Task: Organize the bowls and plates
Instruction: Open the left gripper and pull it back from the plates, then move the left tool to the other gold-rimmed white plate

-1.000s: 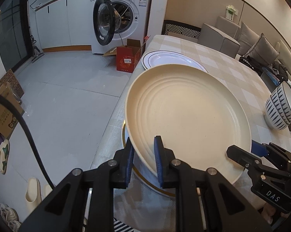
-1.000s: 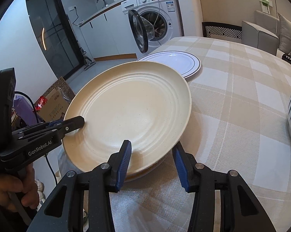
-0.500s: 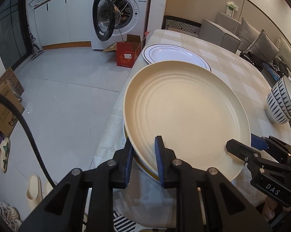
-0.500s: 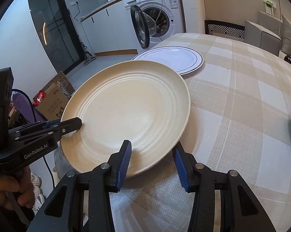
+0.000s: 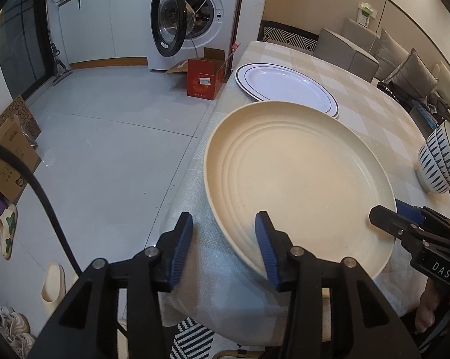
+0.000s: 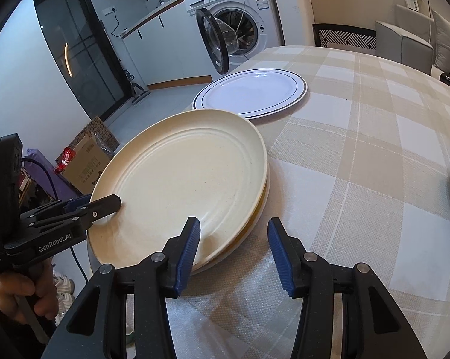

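Note:
A cream ribbed plate (image 5: 299, 176) lies on top of a gold-rimmed plate (image 6: 256, 212) at the table's near left edge; it also shows in the right wrist view (image 6: 183, 179). My left gripper (image 5: 223, 248) is open, its jaws astride the cream plate's near rim. My right gripper (image 6: 234, 252) is open, astride the plates' right rim. A white plate with a dark rim line (image 5: 284, 88) lies further back (image 6: 252, 92). Stacked blue-patterned bowls (image 5: 442, 158) stand at the right.
The table has a beige checked cloth (image 6: 359, 137). Its left edge drops to the floor, where a red box (image 5: 205, 79) and an open washing machine (image 5: 192, 15) stand. A sofa (image 5: 374, 51) is behind the table.
The cream plate has come down onto the gold-rimmed plate. My left gripper has opened and let go of its rim. The right gripper stays open.

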`<state>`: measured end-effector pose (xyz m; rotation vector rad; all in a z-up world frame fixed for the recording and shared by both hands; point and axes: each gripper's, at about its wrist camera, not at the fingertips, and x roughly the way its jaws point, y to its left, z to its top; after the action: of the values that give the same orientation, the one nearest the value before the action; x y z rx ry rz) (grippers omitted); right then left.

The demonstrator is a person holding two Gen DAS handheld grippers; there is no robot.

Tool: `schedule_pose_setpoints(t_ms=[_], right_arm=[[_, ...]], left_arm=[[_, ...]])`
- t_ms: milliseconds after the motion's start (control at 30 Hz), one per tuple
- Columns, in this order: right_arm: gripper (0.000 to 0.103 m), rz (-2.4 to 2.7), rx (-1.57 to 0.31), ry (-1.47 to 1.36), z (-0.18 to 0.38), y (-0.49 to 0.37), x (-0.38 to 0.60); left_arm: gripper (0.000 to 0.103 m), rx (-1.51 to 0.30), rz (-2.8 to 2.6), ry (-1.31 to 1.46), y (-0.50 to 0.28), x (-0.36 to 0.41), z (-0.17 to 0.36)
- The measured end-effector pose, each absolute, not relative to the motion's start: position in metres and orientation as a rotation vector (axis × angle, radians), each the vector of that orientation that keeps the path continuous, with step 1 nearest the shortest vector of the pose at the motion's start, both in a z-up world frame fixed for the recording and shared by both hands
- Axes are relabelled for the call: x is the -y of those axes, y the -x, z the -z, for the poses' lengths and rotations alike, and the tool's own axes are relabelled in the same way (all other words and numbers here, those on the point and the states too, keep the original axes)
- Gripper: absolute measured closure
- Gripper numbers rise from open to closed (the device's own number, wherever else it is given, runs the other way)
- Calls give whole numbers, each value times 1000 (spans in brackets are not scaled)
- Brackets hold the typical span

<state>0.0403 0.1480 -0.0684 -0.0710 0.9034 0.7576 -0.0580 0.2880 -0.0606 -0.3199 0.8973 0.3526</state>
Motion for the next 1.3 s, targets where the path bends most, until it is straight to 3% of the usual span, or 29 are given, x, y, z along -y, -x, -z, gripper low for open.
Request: schedule_pose_setpoints(t_ms=[133, 200, 400, 500, 600, 667, 700, 1300], right_arm=[[49, -762, -897, 76, 67, -41, -146], [36, -760, -888, 74, 64, -41, -145], [16, -750, -850, 53, 42, -45, -131], [12, -753, -847, 37, 27, -52, -122], [9, -765, -847, 10, 12, -63, -112], [5, -762, -845, -4, 2, -67, -108], [4, -764, -845, -18, -3, -71, -105], [1, -781, -857, -62, -28, -131, -122]], left_arm=[[55, -905, -350, 334, 59, -290, 60], [54, -902, -346, 342, 60, -292, 57], [48, -857, -345, 318, 67, -295, 42], [24, -821, -346, 325, 69, -300, 31], [18, -791, -334, 331, 67, -304, 19], [3, -769, -322, 330, 66, -307, 10], [0, -753, -312, 328, 64, -308, 4], [0, -722, -274, 269, -12, -339, -35]])
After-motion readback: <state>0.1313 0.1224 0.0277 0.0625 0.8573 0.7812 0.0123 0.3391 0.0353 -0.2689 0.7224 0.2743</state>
